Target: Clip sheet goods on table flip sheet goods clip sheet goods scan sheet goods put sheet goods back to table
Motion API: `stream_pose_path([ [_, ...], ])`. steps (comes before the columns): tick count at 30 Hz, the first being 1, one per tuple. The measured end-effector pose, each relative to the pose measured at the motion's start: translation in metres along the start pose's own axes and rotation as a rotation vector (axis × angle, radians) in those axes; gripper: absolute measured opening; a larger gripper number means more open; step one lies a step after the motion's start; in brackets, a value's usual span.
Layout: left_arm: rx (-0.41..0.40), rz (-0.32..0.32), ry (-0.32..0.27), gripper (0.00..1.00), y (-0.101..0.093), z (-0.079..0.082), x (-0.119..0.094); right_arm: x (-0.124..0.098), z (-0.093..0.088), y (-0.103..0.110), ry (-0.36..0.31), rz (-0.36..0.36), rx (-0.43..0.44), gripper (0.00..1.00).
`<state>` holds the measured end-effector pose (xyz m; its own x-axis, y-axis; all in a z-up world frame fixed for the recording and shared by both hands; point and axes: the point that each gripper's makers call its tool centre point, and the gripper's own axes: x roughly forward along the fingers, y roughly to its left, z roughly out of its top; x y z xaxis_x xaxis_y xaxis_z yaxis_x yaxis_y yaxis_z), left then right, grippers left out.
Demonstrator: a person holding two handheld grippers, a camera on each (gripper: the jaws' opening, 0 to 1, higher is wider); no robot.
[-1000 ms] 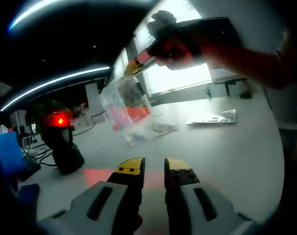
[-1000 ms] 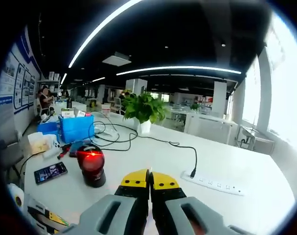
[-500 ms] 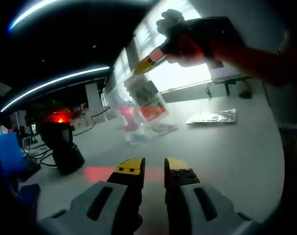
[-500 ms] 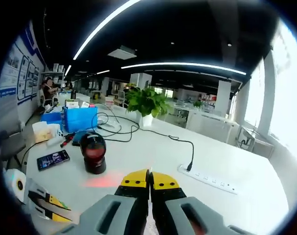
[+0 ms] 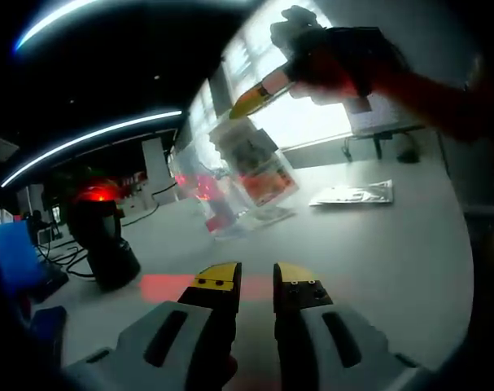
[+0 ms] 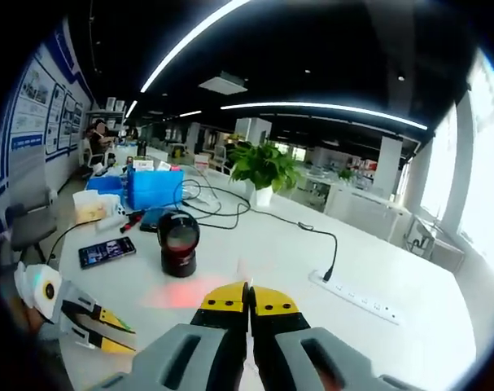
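Left gripper view: right gripper (image 5: 251,99) at upper centre-right, jaws clenched on a clear sheet-goods packet (image 5: 242,175) hanging above the white worktop (image 5: 377,252). Scanner (image 5: 100,232) glows red at left. Left gripper (image 5: 257,281) jaws slightly parted, holding nothing. A second packet (image 5: 352,195) lies on the worktop at right.

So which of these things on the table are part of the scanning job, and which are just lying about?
In the job:
- clear packet, held up in the right gripper
- scanner, with its red glow on the table
- flat packets on the table
- left gripper, holding nothing

Lying about:
- phone
- power strip
- potted plant
- blue box
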<state>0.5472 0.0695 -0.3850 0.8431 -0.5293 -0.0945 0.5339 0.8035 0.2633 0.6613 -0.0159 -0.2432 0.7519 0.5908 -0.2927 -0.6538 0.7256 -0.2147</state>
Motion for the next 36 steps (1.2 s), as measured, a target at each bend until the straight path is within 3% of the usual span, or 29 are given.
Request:
stream_pose_path([
  [17,0.001,0.000,0.001,0.08,0.000,0.000,0.000,0.010,-0.029,-0.044,0.077,-0.094,-0.067,0.00],
  [36,0.001,0.001,0.003,0.08,0.000,-0.001,0.000,0.038,-0.058,-0.079,0.146,-0.138,-0.020,0.00],
])
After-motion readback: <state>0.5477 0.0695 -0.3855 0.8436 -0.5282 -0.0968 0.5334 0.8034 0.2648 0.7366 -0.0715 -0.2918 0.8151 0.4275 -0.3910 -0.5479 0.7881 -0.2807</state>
